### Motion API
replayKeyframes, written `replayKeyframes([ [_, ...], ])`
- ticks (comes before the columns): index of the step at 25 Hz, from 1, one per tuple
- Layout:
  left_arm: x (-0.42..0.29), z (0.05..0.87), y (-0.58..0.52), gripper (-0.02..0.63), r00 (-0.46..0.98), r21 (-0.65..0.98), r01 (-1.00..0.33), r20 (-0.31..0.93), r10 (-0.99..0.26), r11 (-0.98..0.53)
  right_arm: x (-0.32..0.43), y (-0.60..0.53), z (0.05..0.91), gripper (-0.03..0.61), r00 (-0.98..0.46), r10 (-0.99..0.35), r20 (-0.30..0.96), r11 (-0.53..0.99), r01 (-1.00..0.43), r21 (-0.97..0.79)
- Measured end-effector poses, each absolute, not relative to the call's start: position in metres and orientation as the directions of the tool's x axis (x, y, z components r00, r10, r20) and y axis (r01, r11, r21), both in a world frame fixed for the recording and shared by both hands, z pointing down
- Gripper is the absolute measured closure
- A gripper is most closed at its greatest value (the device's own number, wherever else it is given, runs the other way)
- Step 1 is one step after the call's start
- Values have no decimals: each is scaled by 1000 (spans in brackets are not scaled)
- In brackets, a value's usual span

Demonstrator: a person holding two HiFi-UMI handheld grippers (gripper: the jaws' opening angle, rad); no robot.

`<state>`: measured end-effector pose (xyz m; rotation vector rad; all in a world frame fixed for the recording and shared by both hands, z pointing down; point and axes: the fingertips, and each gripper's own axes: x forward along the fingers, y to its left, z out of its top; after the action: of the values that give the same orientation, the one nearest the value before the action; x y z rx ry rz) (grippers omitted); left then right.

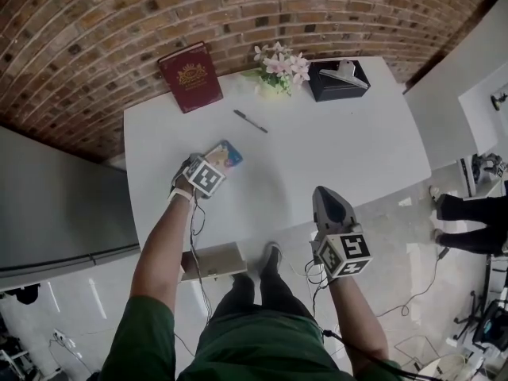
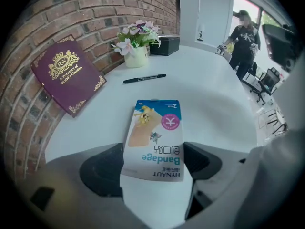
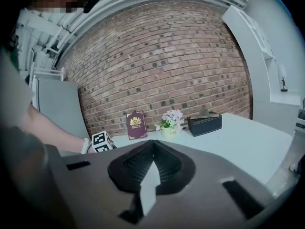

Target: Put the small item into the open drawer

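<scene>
A small flat bandage box lies on the white table, left of the middle. My left gripper is down at the box, jaws spread wide, and the box's near end sits between them, still flat on the table. I cannot see the pads pressing on it. My right gripper hangs above the table's front edge, shut and empty. The open drawer sticks out below the table's front edge, near my left arm.
At the back of the table are a maroon book leaning on the brick wall, a pot of flowers and a black box. A black pen lies beyond the bandage box. A person stands off to the right.
</scene>
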<state>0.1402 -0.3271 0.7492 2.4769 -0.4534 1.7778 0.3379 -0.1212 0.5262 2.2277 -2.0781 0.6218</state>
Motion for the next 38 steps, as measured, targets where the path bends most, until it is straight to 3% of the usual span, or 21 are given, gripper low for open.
replayKeyframes([
  [16, 125, 681, -283, 241, 455, -150, -414, 820, -347, -898, 284, -167, 515, 575, -159, -946, 282, 88, -964, -249],
  [29, 52, 650, -198, 241, 461, -215, -432, 782, -419, -876, 187, -209, 524, 575, -423, -863, 276, 353, -896, -271],
  [38, -3, 680, -121, 241, 449, -279, -353, 787, -423, -893, 131, -208, 547, 575, -503, -804, 316, 431, -860, -272],
])
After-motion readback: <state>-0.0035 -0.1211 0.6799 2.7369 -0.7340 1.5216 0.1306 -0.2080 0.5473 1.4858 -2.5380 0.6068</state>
